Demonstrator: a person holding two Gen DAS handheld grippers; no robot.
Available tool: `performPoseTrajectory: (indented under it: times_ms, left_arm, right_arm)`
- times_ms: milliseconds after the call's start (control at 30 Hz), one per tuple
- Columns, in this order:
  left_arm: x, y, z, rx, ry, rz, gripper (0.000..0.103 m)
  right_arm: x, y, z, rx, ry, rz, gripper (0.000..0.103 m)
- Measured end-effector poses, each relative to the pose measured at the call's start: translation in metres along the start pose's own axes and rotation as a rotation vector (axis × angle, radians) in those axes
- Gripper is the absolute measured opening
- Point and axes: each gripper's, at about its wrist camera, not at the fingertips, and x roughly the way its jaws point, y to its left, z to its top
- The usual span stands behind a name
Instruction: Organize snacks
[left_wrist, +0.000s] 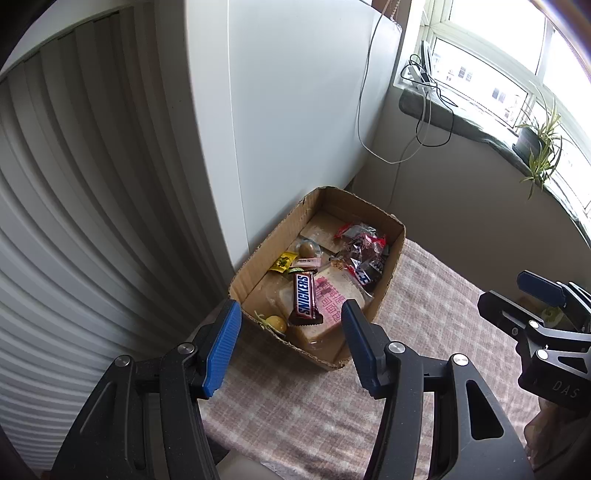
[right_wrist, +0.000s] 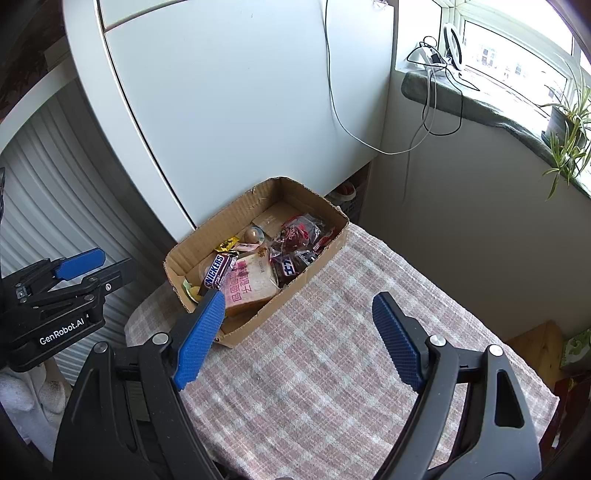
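Both claws hang released and empty over the checked cloth (right_wrist: 332, 369): left gripper (left_wrist: 291, 343) aimed at the near end of the box (left_wrist: 255, 258), right gripper (right_wrist: 295, 339) just beside it, jaws spread wide. I see every snack already inside the box: Snickers (left_wrist: 304, 299) lying on the bread pack (left_wrist: 327, 314), red wrappers (left_wrist: 364, 240) at the far end, a yellow packet (left_wrist: 282, 261) near the left wall. Nothing loose shows on the cloth, so I judge sorting nearly done. If I tidy further, I'd come straight down on the Snickers, pinching its long sides, keeping clear of the cardboard rim.
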Motion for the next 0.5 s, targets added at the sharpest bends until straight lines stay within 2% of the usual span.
performPoseTrajectory:
  times_ms: [500]
  left_arm:
    - [-0.0009, -0.0024, -0.0011, 0.005, -0.003, 0.001, 0.056]
  right_arm:
    - [-0.0009, -0.0014, -0.0006, -0.001, 0.005, 0.005, 0.084]
